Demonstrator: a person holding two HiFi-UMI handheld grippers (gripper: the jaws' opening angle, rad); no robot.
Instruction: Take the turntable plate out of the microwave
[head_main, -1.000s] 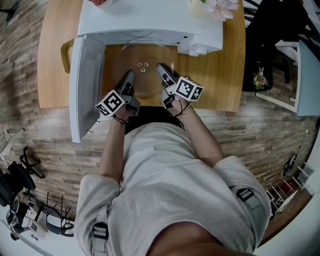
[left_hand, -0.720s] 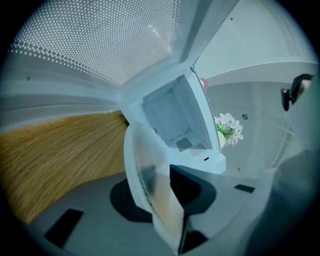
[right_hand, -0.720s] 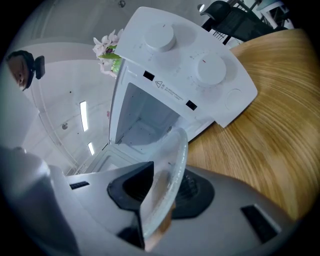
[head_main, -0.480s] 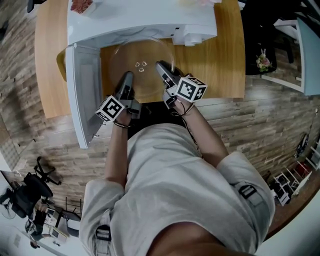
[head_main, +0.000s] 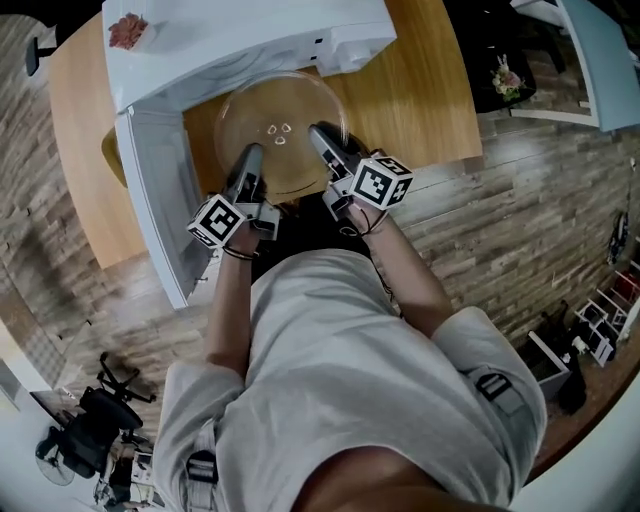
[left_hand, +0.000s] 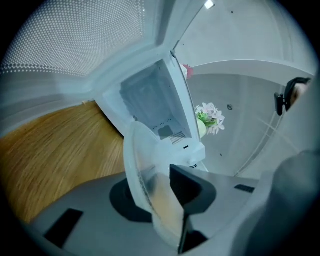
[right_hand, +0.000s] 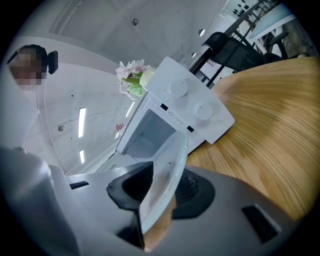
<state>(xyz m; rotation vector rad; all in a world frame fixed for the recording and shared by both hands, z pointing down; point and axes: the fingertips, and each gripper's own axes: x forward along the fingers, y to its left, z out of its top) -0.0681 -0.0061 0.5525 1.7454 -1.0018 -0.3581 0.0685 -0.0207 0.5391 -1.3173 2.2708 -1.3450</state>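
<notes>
Plate (head_main: 272, 112) x1; L gripper (head_main: 250, 157), R gripper (head_main: 319, 136)

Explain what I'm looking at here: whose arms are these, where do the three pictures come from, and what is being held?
No robot arm: a person holds a two-jaw gripper in each hand. The head view looks down from the person's head; the other two cameras ride on the grippers and look along their jaws. The left gripper and right gripper each clamp the near rim of the glass turntable plate, held in front of the white microwave, whose door hangs open at the left. Below is a wooden table.
</notes>
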